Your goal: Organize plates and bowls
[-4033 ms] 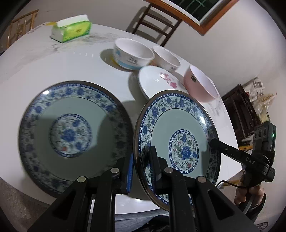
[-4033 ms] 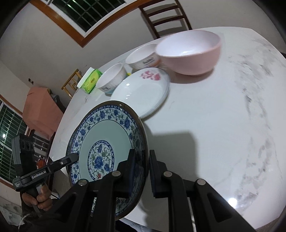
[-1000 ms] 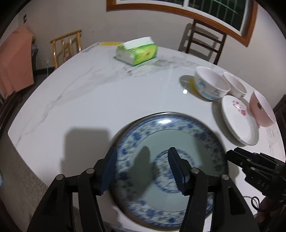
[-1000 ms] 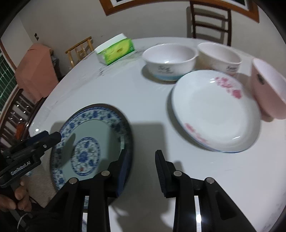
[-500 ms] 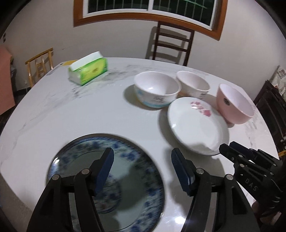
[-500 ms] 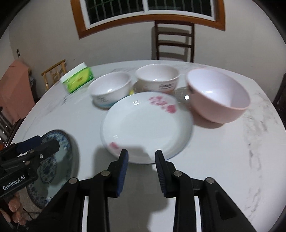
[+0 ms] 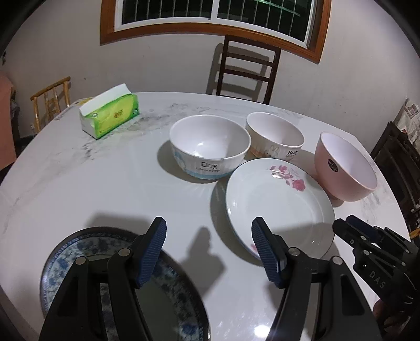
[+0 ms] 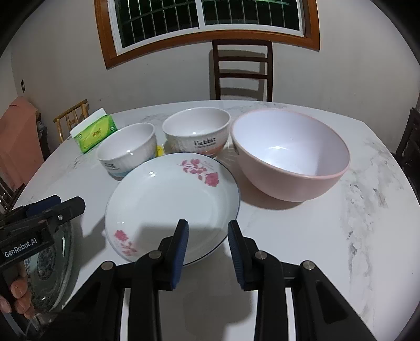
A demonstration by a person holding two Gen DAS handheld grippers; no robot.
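Left tool (image 7: pixel 208 237): jaws spread wide with nothing between them, angled down over the table (image 7: pixel 78 188), its left finger above the far rim of the blue-patterned plate.
Right tool (image 8: pixel 207 240): jaws parted a little with nothing between them, angled down; its left finger (image 8: pixel 181 236) overlaps the near rim of the white plate, and contact cannot be told.
Hand (image 8: pixel 18 296): fingers wrap the left tool's handle at the lower left of the right wrist view.
Blue-patterned plate (image 7: pixel 65 259): nearest the person, at the table's near left edge; it looks like a stack, but how many lie there cannot be told.
White plate (image 8: pixel 170 202): one, with pink flowers, flat on the table in the middle, just in front of the bowls.
Bowls: three in all, upright and empty, in a row beyond the white plate.
White bowl with blue base (image 7: pixel 210 149): left of the row, just beside the white plate's far left rim.
Rabbit bowl (image 8: pixel 197 133): middle of the row, farthest back, close to its neighbours.
Pink bowl (image 8: pixel 288 154): right of the row, largest, just beside the white plate's right rim.
Tissue pack (image 7: pixel 110 115): one, green and white, far left on the table, well apart from the dishes.
Dark wooden chair (image 7: pixel 245 70): one behind the table, against the wall under the window (image 8: pixel 204 15).
Light wooden chair (image 7: pixel 51 101): one at far left.
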